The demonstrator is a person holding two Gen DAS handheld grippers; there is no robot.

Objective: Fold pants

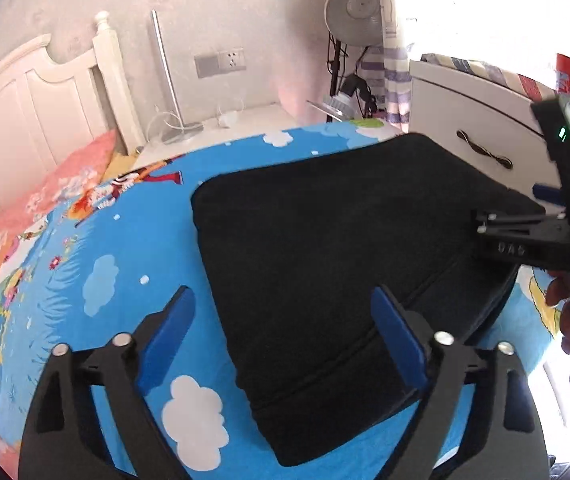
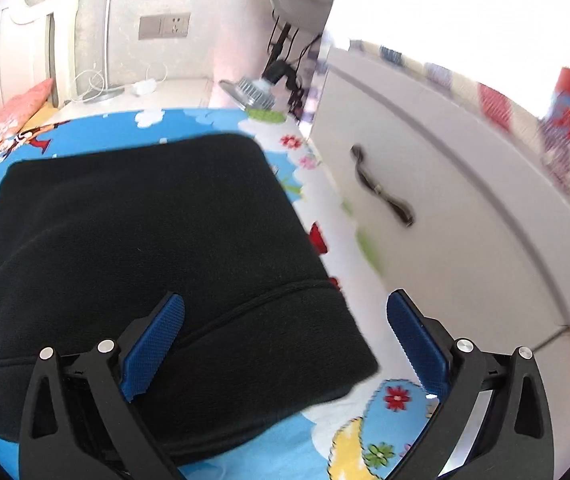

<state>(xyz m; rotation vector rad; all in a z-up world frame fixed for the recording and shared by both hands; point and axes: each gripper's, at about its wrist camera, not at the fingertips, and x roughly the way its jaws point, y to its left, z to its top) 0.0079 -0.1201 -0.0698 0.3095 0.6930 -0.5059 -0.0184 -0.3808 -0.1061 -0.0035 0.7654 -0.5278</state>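
One black pants (image 1: 345, 248) bundle, folded flat, both hand-held grippers gaping, empty

Black pants (image 1: 325, 248) lie folded into a flat rectangle on the bed.

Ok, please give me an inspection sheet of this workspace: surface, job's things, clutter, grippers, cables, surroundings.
Surface: bed with blue cartoon-print cotton sheet.
Job's things: black fleece pants, folded into a flat rectangle on the sheet.
Clutter: pink floral pillow at the headboard.
Grippers: left gripper and right gripper, jaws open, empty, over the pants' near edge.
Cables: white cords on the nightstand; black cords under the fan.
Surroundings: white wooden headboard, white drawer cabinet, grey round fan.
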